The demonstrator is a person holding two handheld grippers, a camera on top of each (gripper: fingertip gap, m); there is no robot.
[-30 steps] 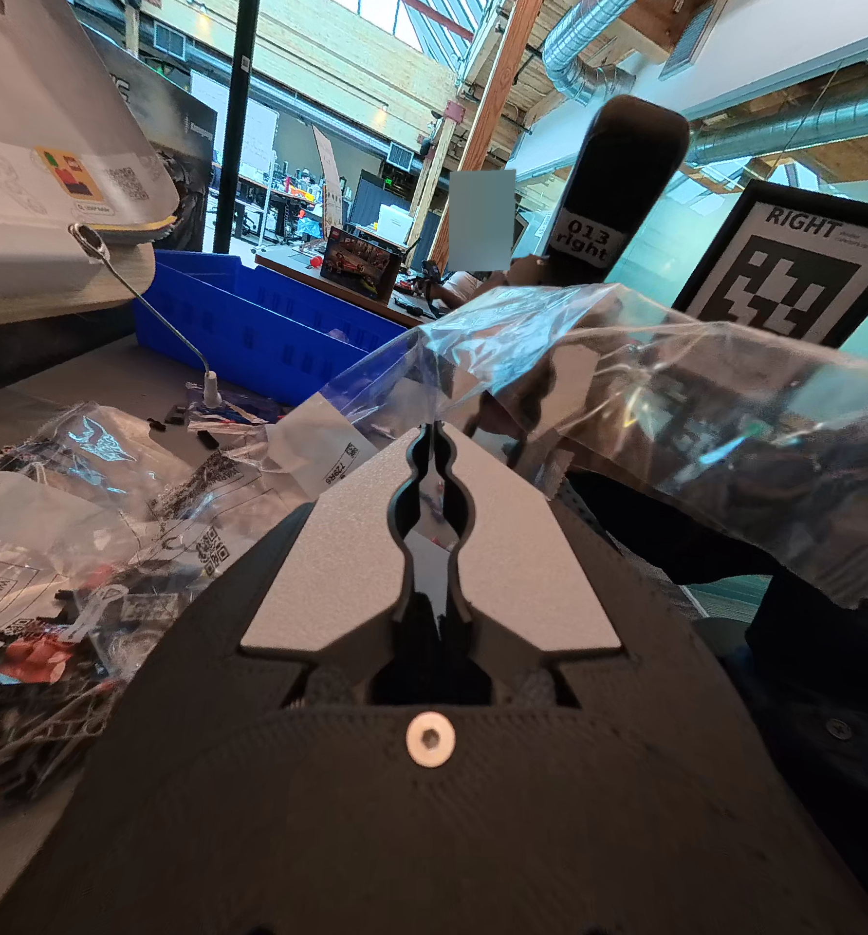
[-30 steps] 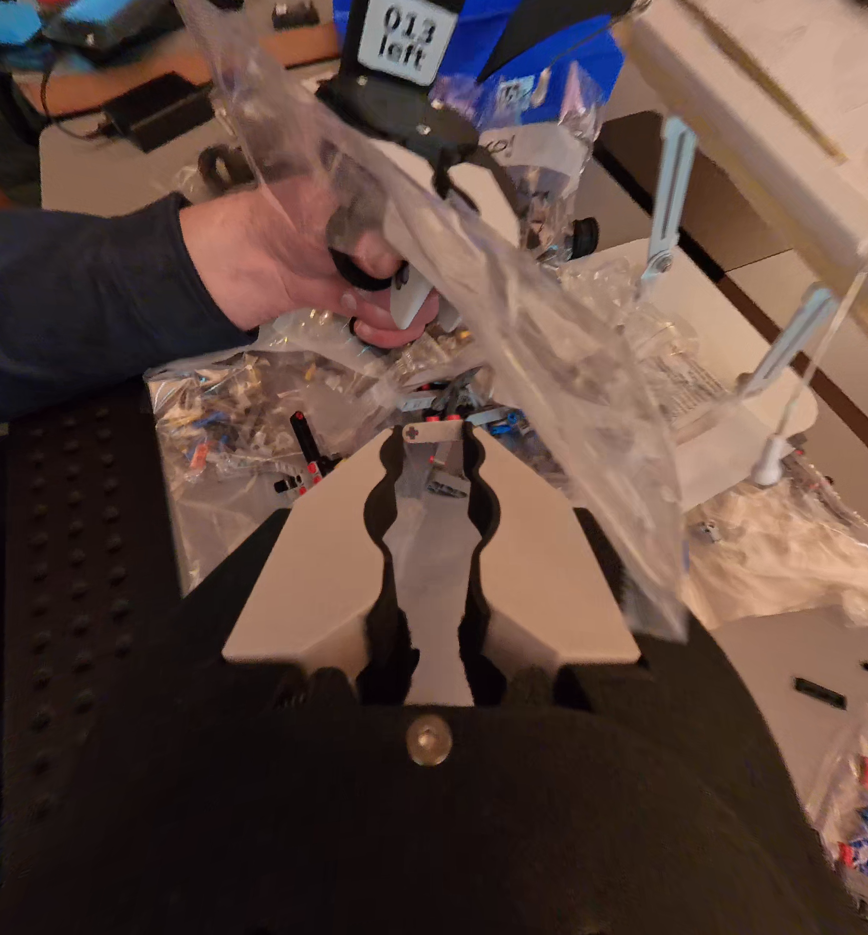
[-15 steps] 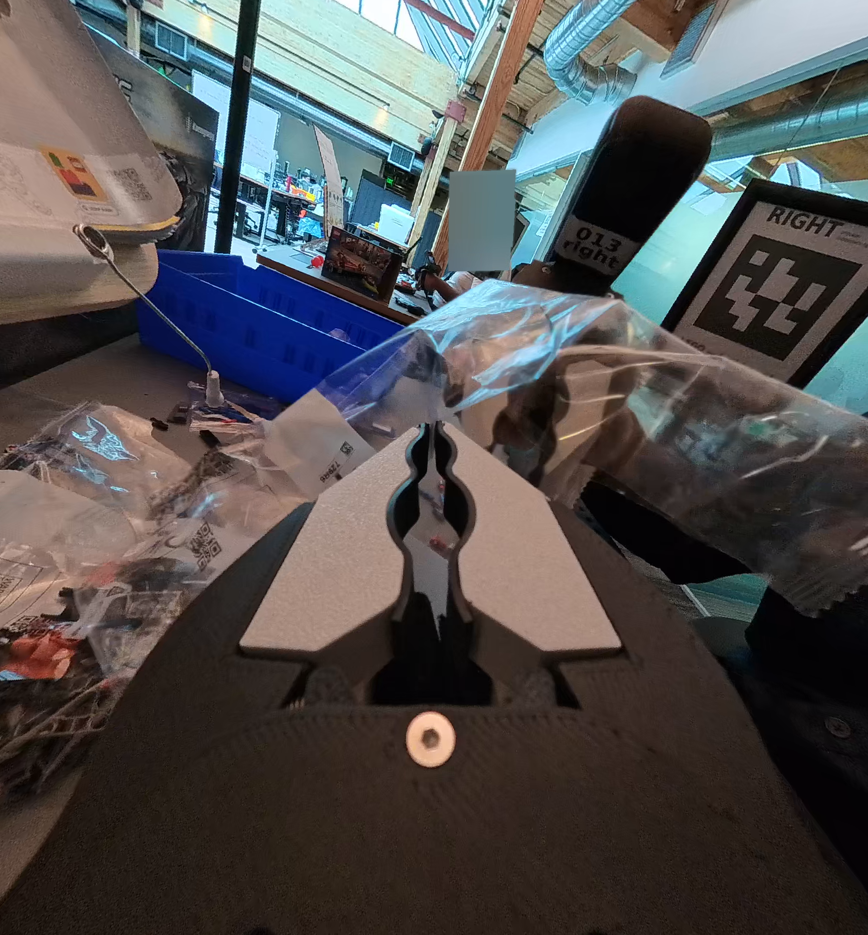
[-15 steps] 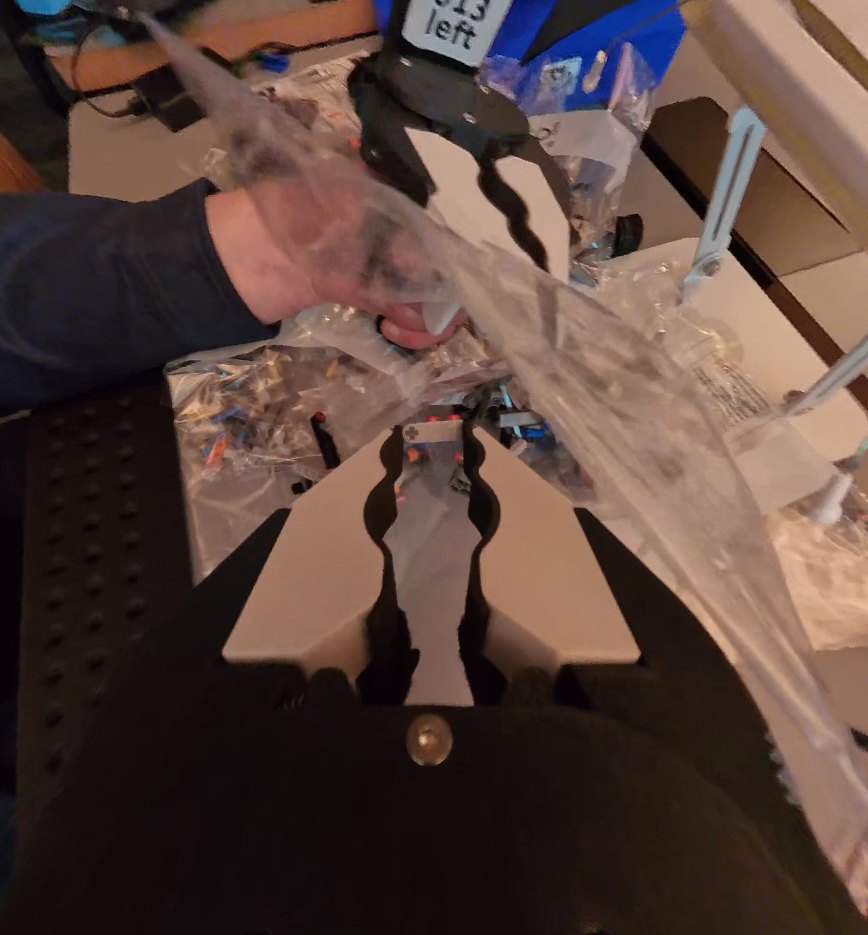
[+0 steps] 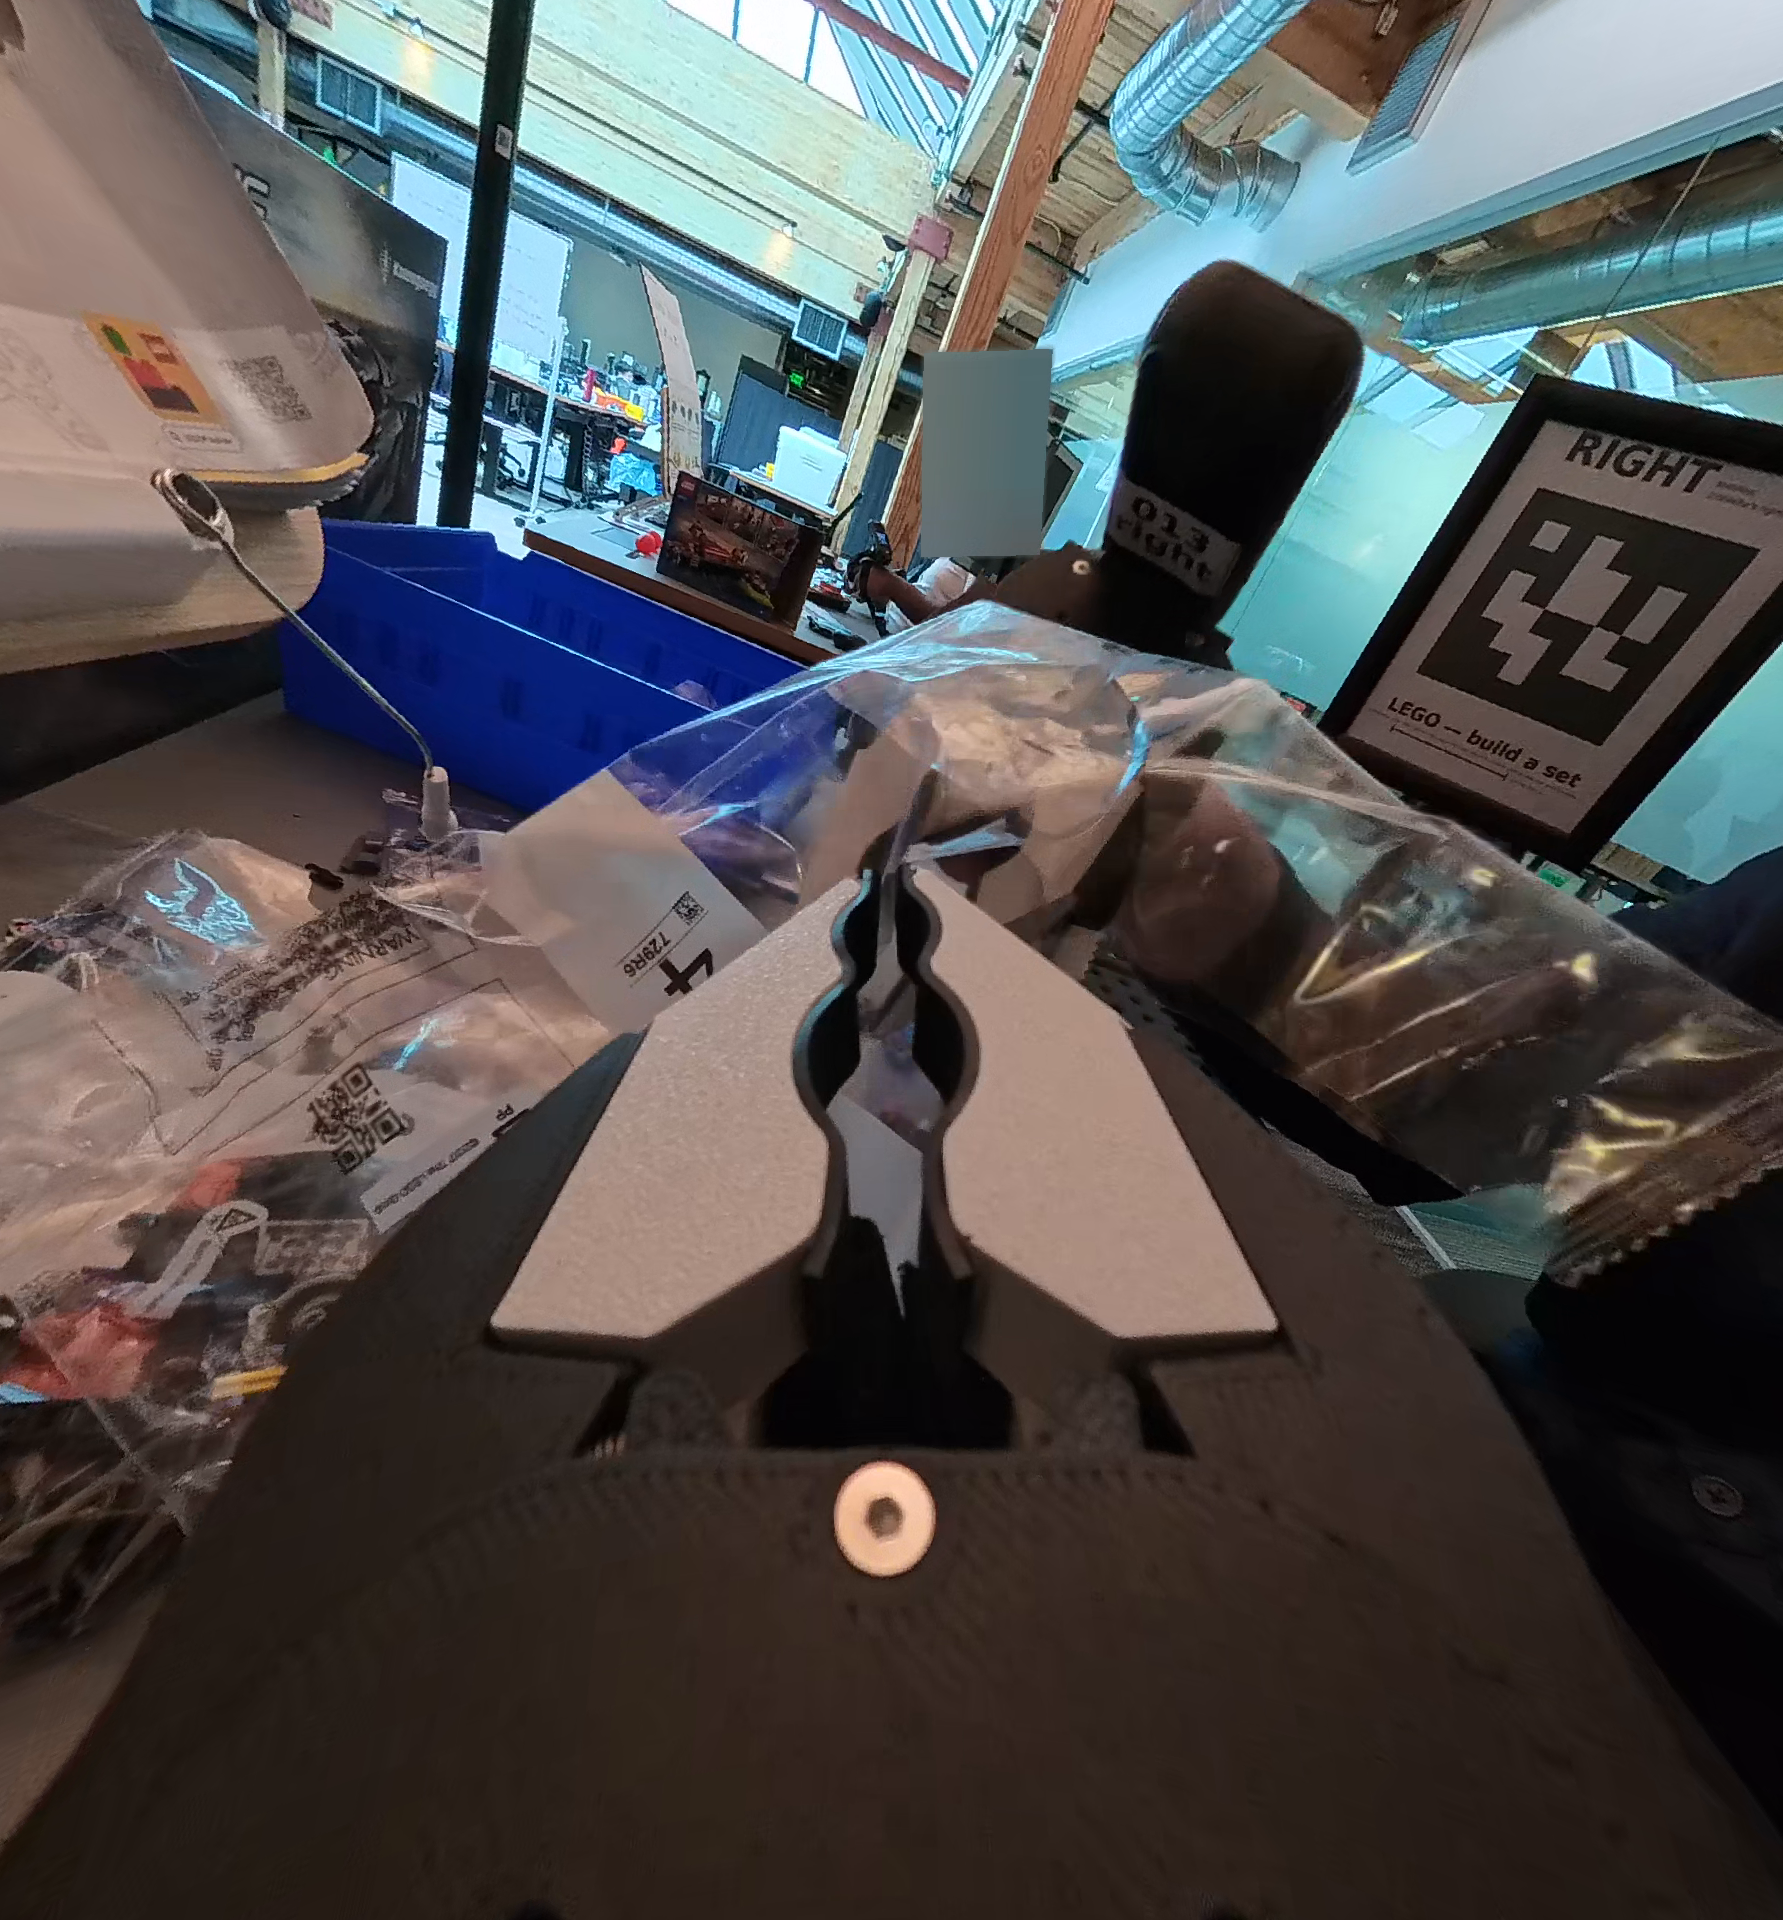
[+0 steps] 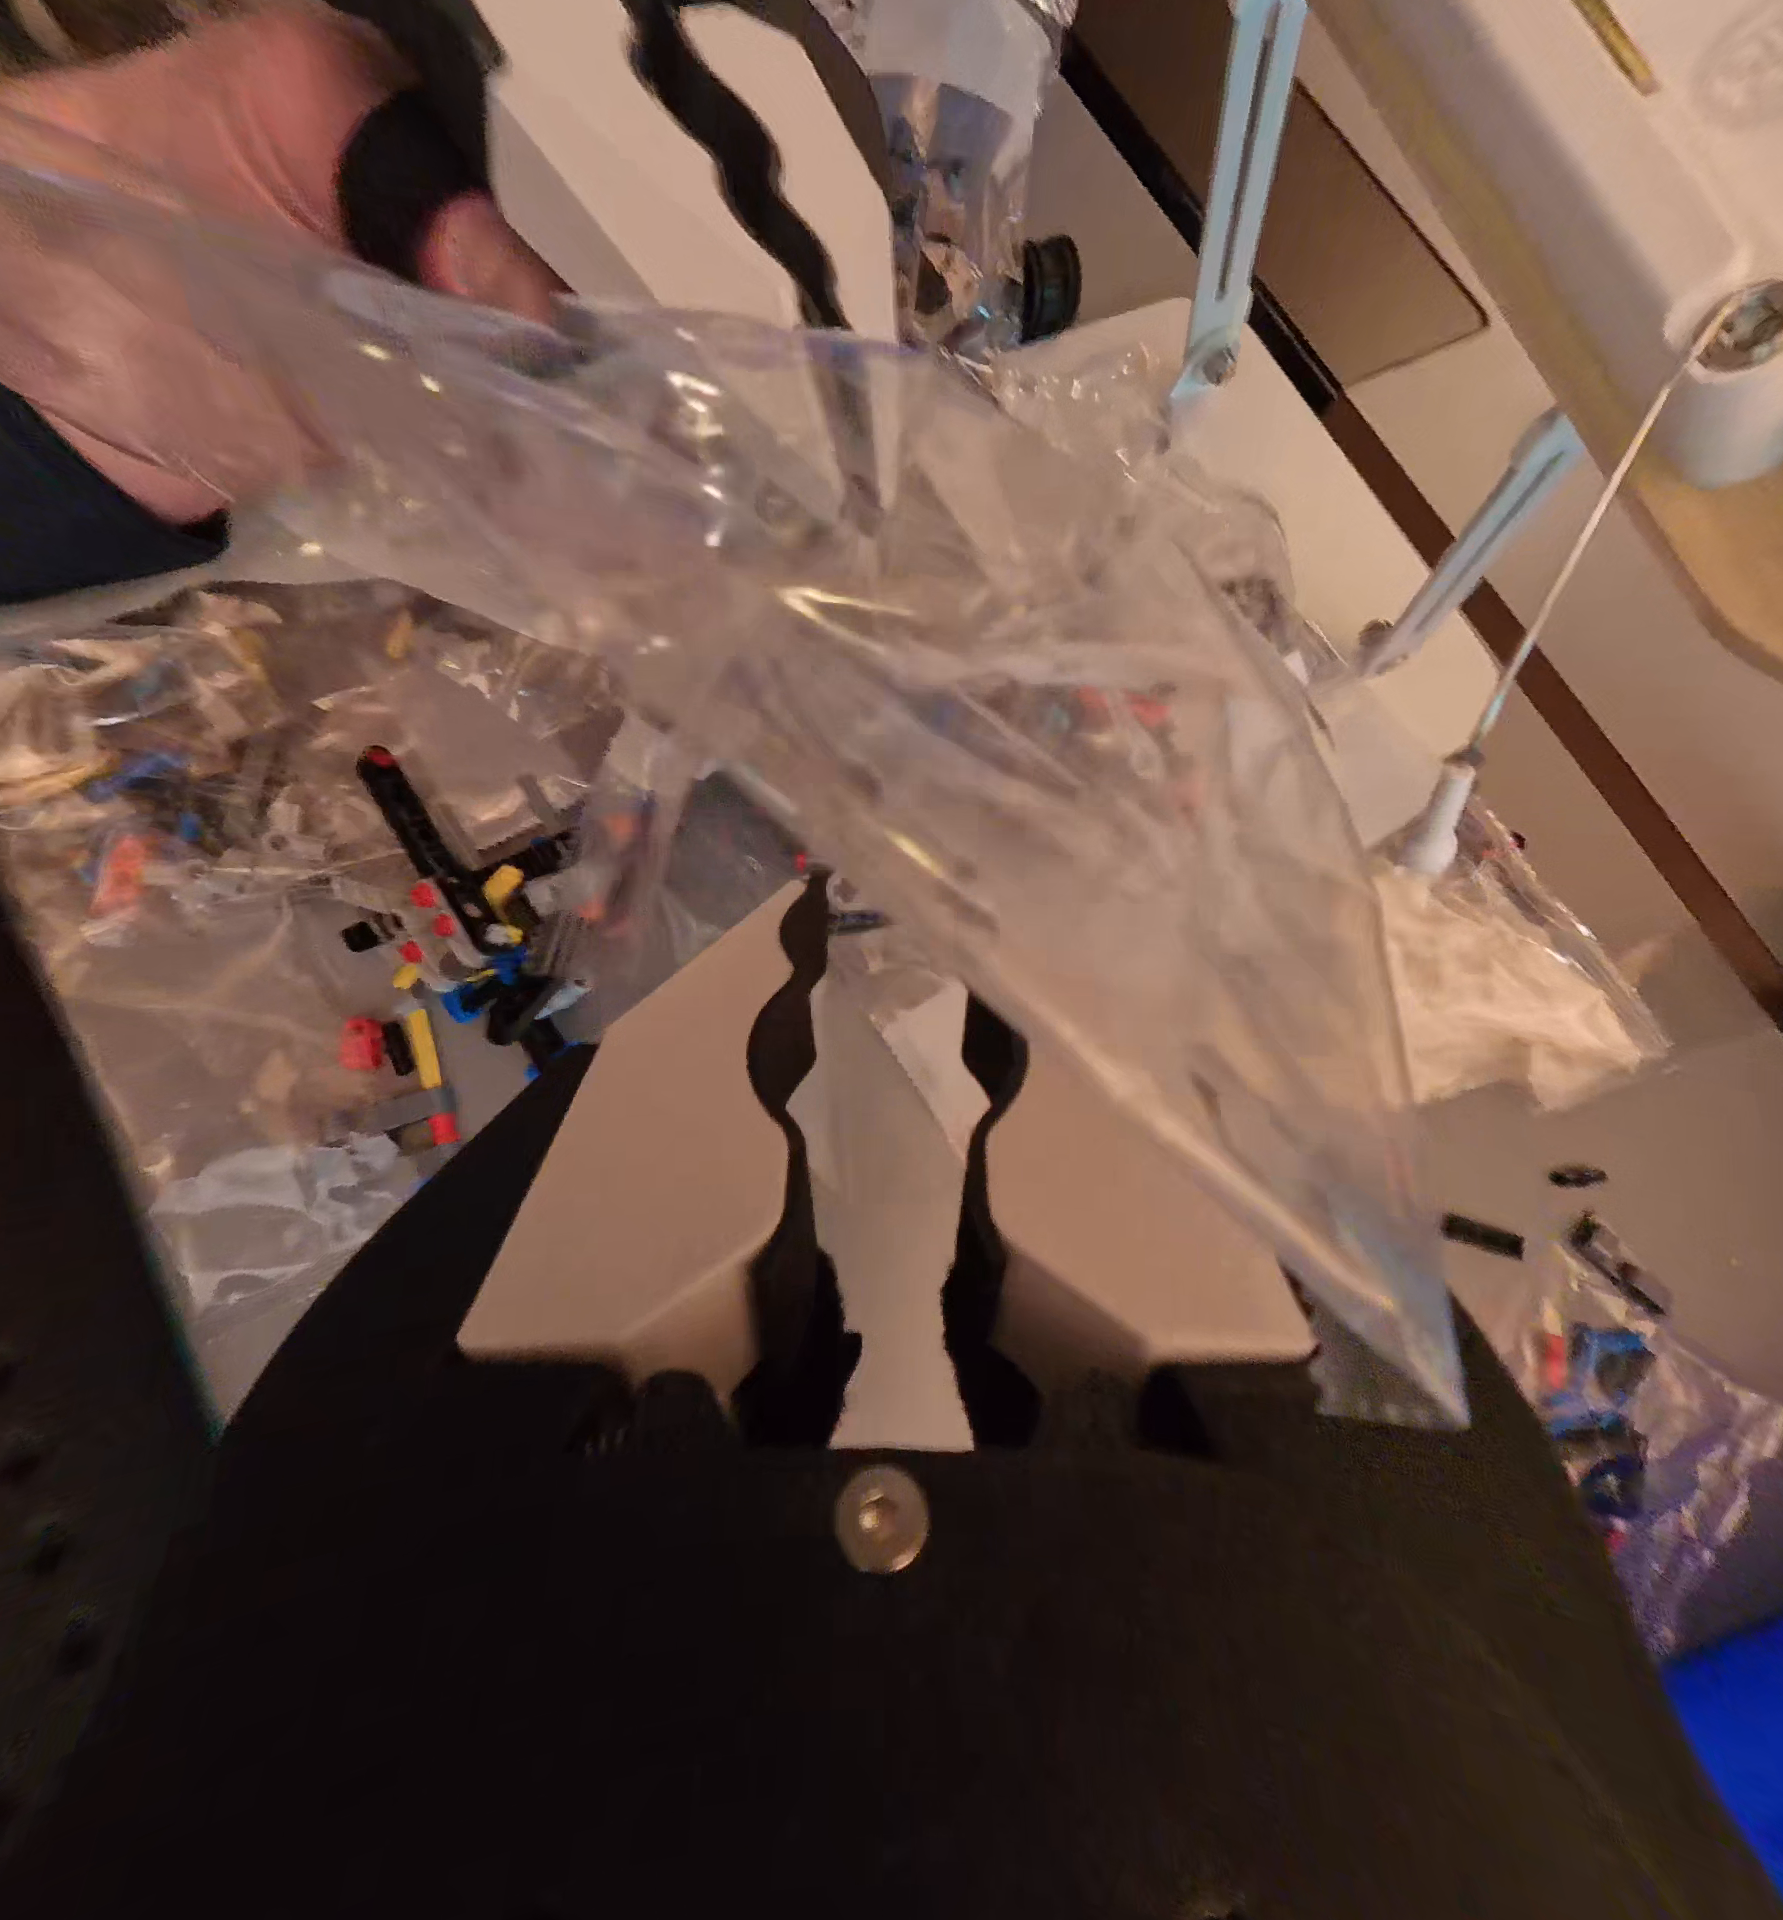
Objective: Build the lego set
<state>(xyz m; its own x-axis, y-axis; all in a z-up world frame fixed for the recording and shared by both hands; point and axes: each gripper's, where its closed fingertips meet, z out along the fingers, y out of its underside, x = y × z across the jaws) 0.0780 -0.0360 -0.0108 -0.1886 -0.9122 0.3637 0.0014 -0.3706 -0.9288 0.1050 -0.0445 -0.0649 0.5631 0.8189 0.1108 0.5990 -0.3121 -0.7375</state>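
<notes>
My left tongs (image 5: 885, 894) pinch the clear bag (image 5: 1230, 883) at frame centre; right tongs (image 6: 892, 935) stand apart. Film looks light, limp, slippery, best gripped at its crimped edge.

The clear bag (image 6: 866, 665) is motion-blurred, veiling the hand (image 6: 170, 208) behind it
</notes>
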